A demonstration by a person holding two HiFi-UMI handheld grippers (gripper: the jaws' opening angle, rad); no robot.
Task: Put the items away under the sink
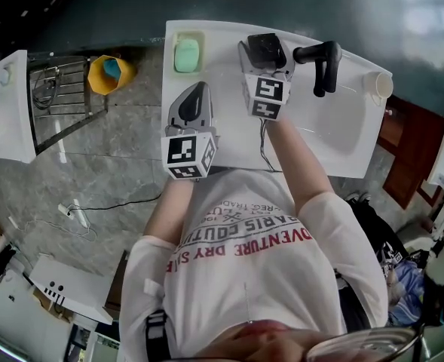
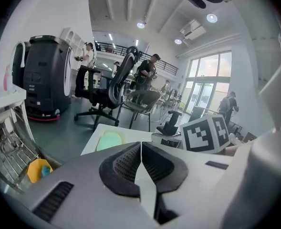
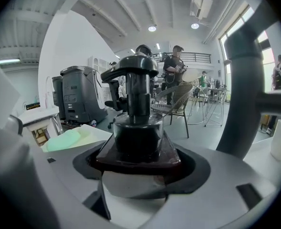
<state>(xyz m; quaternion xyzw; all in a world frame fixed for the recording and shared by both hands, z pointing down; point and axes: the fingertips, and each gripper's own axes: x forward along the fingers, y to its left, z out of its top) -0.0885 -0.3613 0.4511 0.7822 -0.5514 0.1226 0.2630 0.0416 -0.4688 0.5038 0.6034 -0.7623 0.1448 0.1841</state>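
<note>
Right gripper [image 1: 267,51] clamps pump bottle [image 3: 135,128] near washbasin's [image 1: 222,26] far edge.

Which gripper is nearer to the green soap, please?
Left. The left gripper hovers just short of the green soap; the right gripper, holding a dark bottle, is farther off beside the faucet.
</note>
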